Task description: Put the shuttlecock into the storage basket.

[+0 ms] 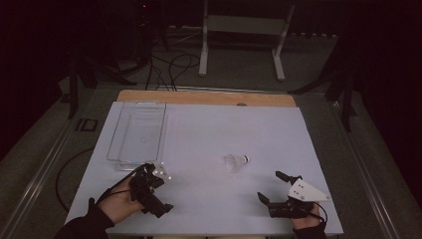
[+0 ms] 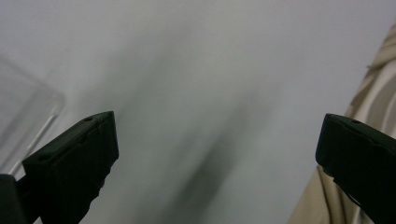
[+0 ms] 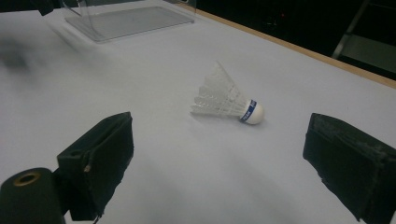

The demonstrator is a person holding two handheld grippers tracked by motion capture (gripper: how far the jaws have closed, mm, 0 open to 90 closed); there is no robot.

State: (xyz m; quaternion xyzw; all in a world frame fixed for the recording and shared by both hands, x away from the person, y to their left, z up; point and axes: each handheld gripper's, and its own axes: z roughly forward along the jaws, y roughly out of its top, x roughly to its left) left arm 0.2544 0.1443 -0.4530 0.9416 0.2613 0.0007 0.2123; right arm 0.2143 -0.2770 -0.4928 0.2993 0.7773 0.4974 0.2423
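A white feathered shuttlecock (image 1: 237,161) with a blue band at its cork lies on its side near the middle of the white table (image 1: 209,129). In the right gripper view the shuttlecock (image 3: 228,103) lies ahead of the jaws, cork to the right. My right gripper (image 1: 271,186) is open at the table's front right, short of the shuttlecock, nothing between its jaws (image 3: 219,133). Held in a hand at the front left, my left gripper (image 1: 149,181) sits low over the bare table surface. Its jaws stand wide apart with nothing between them (image 2: 217,135).
A clear plastic tray (image 1: 138,130) stands at the table's back left, just beyond the left gripper; its corner (image 2: 25,112) shows close by. A wooden strip (image 1: 206,97) marks the far table edge. Behind it stand a white frame (image 1: 244,30) and floor cables (image 1: 171,67).
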